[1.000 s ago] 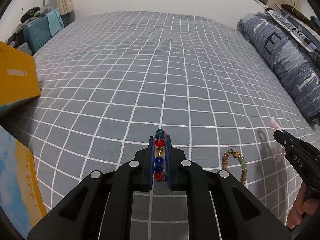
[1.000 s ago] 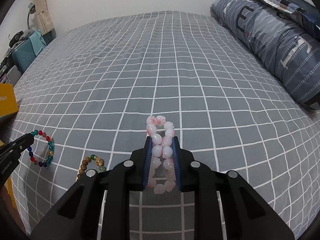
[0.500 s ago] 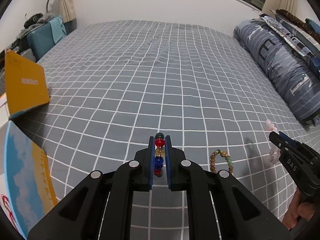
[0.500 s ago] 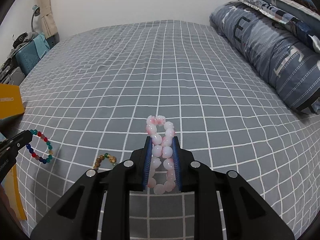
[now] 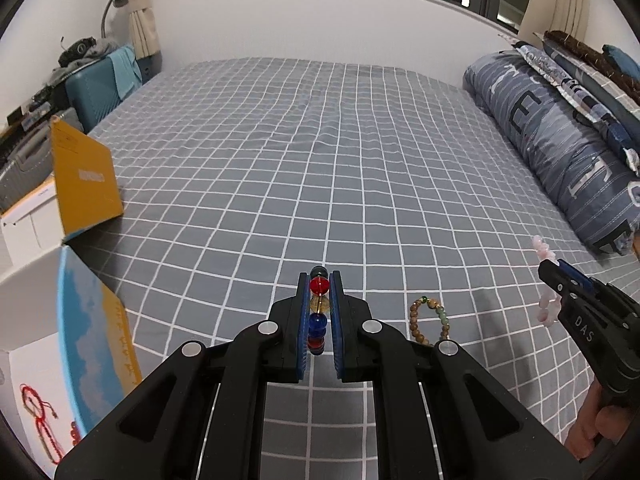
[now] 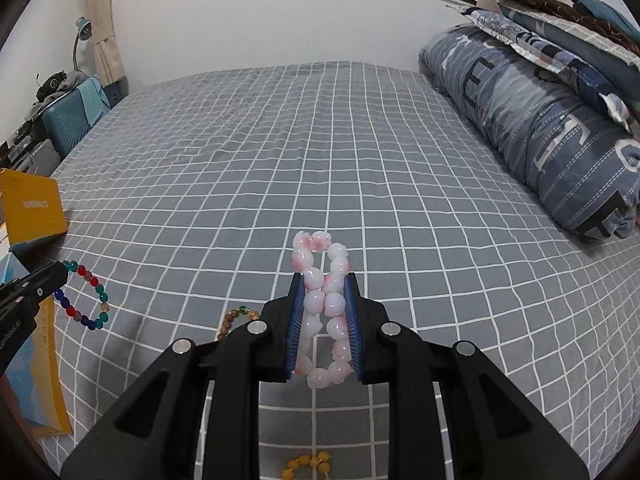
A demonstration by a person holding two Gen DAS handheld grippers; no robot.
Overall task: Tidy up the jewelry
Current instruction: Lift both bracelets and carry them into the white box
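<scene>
A bed with a grey sheet checked in white lines (image 5: pixel 320 160) is seen from two hand-held grippers. The left hand-held gripper (image 5: pixel 319 280) is closed on a bracelet of round glass beads in red, amber, blue and green (image 5: pixel 319 304), whose free loop is seen hanging clear of the bed from the right wrist view. The right hand-held gripper (image 6: pixel 323 276) is closed on a bracelet of chunky pale pink and white beads (image 6: pixel 323 304), both strands pinched between the blue pads. A bracelet of brown wooden beads with a few green ones (image 5: pixel 428 320) is left lying on the sheet between the two. Each bracelet is judged light, limp and slippery on its smooth beads, so a pinch across the strand, not on a single bead, is best. An open white box with a red cord bracelet inside (image 5: pixel 36 408) is seen at the left.
</scene>
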